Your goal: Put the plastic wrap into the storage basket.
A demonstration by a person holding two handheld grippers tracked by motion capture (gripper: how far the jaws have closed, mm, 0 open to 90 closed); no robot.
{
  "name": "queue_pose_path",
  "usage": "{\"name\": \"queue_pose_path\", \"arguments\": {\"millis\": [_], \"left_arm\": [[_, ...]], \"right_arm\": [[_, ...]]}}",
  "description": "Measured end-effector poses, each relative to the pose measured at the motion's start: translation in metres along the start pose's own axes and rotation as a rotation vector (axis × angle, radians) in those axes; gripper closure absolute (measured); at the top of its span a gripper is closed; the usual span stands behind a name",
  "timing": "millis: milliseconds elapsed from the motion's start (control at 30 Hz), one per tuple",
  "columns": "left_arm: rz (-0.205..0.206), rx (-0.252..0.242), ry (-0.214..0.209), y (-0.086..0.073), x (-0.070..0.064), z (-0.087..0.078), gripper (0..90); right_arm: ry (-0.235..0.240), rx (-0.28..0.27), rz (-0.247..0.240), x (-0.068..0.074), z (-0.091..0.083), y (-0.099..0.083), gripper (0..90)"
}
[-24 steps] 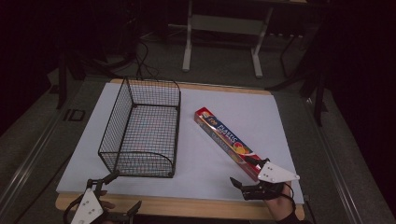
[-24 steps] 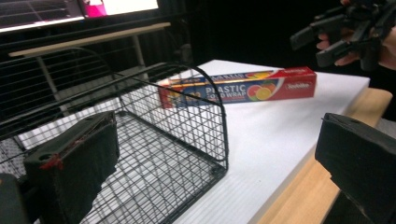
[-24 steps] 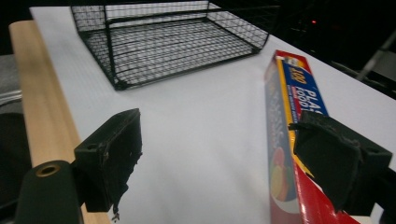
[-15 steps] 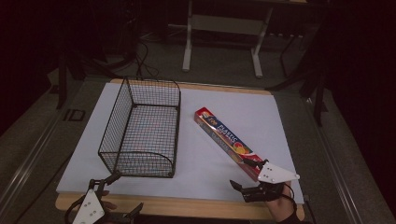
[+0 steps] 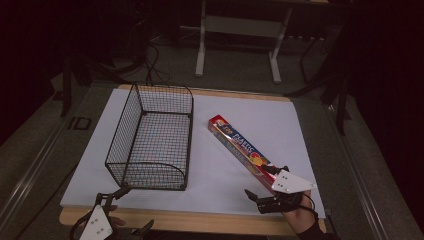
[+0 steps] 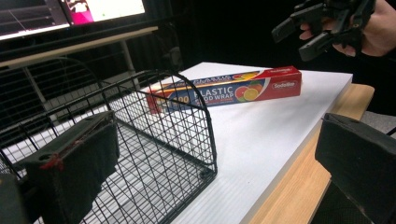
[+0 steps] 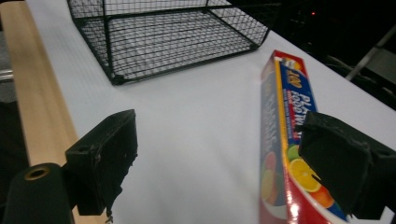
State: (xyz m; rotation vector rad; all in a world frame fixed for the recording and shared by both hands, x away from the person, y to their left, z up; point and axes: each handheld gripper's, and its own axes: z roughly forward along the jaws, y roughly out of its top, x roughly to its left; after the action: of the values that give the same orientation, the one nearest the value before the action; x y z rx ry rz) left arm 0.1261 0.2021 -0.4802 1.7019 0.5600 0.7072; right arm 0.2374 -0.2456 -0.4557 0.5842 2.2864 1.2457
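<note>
Compared w/ the pictures from a moment before, little had changed: the right gripper had slid slightly toward the near end of the plastic wrap box, and the left gripper stayed low at the near table edge, by the front corner of the wire basket. The box and basket themselves had not moved. I judged this as the approach phase (probably the box is meant to go into the basket), w/ the grasp not yet made.

In the right gripper view the jaws were spread wide, one on the white sheet, the other over the box end, nothing pinched between them. The left gripper's jaws were wide apart also and held nothing.

The box lay flat on the white sheet, right of the basket and apart from it, diagonal, its near end at the right gripper.

Readable text: "PLASTIC FOOD WRAP", a "100" near one end, and a small white logo, approx. "Sodelio" (too small to be sure). Fruit pictures were printed beside it.
</note>
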Motion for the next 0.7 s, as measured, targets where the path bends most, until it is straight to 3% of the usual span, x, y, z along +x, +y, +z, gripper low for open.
{"name": "queue_pose_path", "arguments": {"millis": [200,433,700], "left_arm": [[-0.006,0.004,-0.002,0.0,0.001,0.001,0.2],[-0.005,0.015,-0.01,0.0,0.001,0.002,0.2],[-0.007,0.024,-0.025,-0.001,0.001,0.004,0.2]], "right_arm": [[0.0,0.005,0.017,-0.013,0.001,0.009,11.5],[-0.032,-0.018,0.029,-0.03,0.007,0.02,11.3],[-0.052,0.029,0.086,-0.053,0.026,0.024,10.4]]}}
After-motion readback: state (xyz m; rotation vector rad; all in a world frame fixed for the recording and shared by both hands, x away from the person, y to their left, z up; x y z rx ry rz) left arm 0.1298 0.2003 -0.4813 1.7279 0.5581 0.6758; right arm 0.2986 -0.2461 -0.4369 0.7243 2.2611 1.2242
